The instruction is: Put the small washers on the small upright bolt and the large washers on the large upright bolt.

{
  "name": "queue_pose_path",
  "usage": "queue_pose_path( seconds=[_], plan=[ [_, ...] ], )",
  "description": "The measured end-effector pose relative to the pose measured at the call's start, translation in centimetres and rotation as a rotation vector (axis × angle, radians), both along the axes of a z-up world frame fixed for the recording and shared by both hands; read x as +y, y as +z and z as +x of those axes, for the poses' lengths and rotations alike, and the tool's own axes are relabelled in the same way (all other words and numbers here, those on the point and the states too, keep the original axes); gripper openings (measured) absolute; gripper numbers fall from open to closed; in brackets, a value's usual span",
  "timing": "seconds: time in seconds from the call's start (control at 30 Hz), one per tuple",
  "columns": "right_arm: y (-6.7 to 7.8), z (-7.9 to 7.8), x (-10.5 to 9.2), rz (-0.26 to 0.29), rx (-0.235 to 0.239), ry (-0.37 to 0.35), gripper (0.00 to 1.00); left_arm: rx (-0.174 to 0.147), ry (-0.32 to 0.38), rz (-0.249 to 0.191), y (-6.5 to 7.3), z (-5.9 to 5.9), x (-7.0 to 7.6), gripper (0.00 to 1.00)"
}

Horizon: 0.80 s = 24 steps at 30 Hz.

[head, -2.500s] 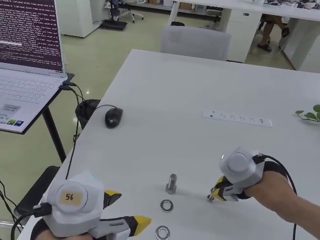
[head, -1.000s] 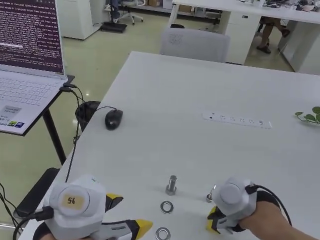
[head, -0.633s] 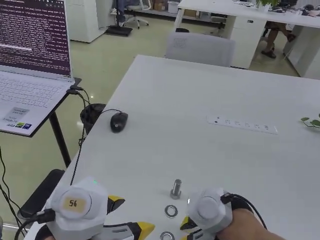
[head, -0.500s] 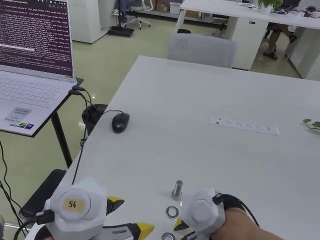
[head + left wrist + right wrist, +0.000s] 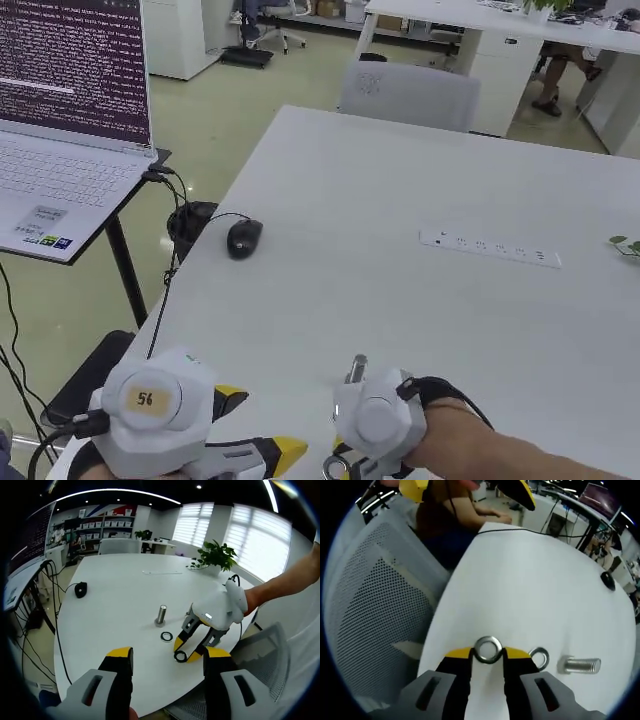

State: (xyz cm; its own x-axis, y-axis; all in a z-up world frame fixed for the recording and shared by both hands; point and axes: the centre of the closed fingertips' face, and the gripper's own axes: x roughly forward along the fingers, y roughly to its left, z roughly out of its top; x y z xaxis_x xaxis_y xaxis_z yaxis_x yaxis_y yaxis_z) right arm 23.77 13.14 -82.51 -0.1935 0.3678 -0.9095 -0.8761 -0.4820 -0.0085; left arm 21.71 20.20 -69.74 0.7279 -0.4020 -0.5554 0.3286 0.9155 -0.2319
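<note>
1. Change: the right gripper [image 5: 487, 655] was at the right side of the white matt tabletop [image 5: 120, 585] 2.5 s ago. It has since crossed to the near edge. Its yellow-tipped jaws now press on opposite sides of the shiny flat steel ring washer [image 5: 488, 640], the one closest to the person.
2. Meaning: this washer appears to be at the pick-up stage. Whether it has left the tabletop cannot be told. The carry to a bolt and the threading are not yet done.
3. The left gripper [image 5: 168, 652] stays low at the front edge, its jaws wide apart and empty, much as in the earlier frames.
4. Task items: the second steel ring washer [image 5: 162, 636] lies flat and untouched between the gripped washer and the grey threaded steel bolt [image 5: 160, 615]. The bolt stands upright on its head just beyond and carries no washer.
5. Materials: both washers are thin, bright and hard-edged, with a wide round bore. They are likely to slip if pinched lightly on the rim. The bolt shank is dull grey and ribbed with thread. The tabletop is smooth and uniform.
6. Background: a black rounded computer mouse [image 5: 244, 238] lies well apart, towards the far left.
</note>
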Motion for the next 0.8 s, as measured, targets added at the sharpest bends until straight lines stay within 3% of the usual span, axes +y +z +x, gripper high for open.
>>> queue_pose_path(
  seconds=[0.6,0.8],
  plan=[
    [-0.04,0.2,-0.5,-0.032,-0.02,0.011,0.25,-0.002,-0.012,-0.001,0.07,0.46,-0.56,0.56],
    [-0.09,0.36,-0.49,-0.024,-0.011,-0.029,0.24,-0.005,-0.008,0.0,0.2,0.49,-0.36,0.56]
  ],
)
